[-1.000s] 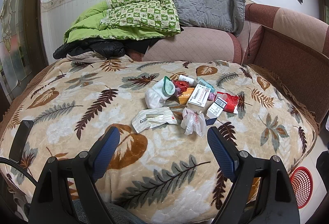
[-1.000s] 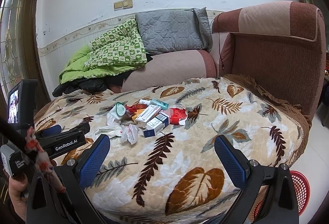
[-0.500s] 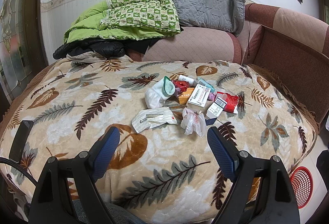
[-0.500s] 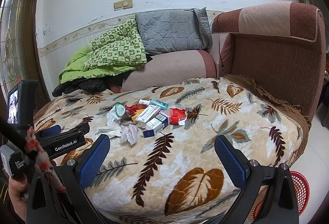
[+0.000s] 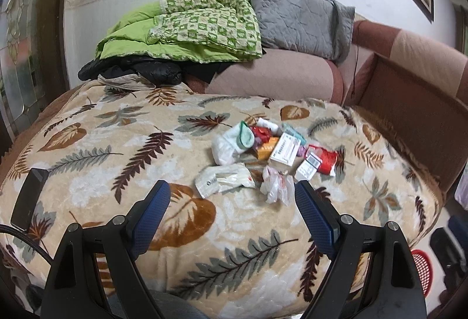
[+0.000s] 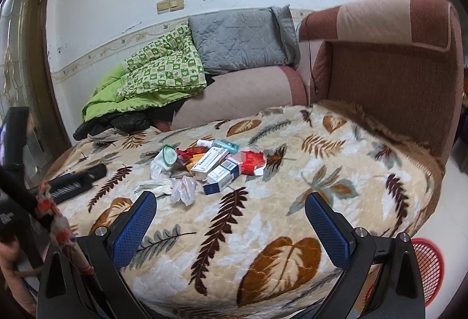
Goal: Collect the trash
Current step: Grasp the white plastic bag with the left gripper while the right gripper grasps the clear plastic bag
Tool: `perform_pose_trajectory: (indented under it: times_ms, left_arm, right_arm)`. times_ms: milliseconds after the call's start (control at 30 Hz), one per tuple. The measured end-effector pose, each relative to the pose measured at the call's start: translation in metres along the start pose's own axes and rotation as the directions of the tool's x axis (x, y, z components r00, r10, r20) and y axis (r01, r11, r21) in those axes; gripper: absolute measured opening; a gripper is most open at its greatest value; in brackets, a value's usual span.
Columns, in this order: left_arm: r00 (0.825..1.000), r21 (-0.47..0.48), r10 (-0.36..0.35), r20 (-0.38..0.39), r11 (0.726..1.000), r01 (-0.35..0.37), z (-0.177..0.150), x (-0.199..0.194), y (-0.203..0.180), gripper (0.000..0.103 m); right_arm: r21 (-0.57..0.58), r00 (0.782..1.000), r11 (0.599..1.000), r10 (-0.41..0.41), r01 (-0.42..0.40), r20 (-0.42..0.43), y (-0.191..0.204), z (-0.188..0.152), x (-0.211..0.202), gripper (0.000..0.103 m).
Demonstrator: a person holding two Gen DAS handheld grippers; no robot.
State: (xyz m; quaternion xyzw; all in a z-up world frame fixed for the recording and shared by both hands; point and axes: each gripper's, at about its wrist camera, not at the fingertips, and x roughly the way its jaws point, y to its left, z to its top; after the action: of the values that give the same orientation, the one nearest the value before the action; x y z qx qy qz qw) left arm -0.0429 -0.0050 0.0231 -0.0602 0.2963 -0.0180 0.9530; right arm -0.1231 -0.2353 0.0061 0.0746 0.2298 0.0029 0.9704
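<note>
Ahead of the left gripper, its jaws apart, lay the trash pile, nearest piece the crumpled plastic wrapper. Farther off to the right, the right gripper also stood apart and empty.

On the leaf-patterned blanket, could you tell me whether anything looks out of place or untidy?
Yes: a heap of litter sits mid-blanket, with a crumpled plastic bag, a torn red wrapper and small cartons lying askew over one another. The red basket is on the floor beside the bed.

Even indoor light, fisheye-warped edges, slight blur
</note>
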Motion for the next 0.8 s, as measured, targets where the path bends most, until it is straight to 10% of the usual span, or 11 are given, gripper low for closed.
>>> perform_pose_trajectory:
  times_ms: [267, 533, 800]
  left_arm:
    - [0.984, -0.061, -0.076, -0.158, 0.996, 0.067, 0.018, 0.029, 0.039, 0.086]
    - [0.924, -0.167, -0.168, -0.344, 0.979, 0.116, 0.031, 0.093, 0.062, 0.086]
    - [0.868, -0.159, -0.188, -0.459, 0.979, 0.128, 0.044, 0.156, 0.066, 0.086]
  right_arm:
    - [0.013, 0.996, 0.997, 0.082, -0.081, -0.039, -0.002, -0.004, 0.044, 0.103]
    - [0.078, 0.943, 0.951, 0.308, -0.3, -0.127, 0.027, -0.003, 0.115, 0.09]
    - [0.134, 0.9, 0.946, 0.323, -0.295, -0.292, 0.047, -0.012, 0.211, 0.072]
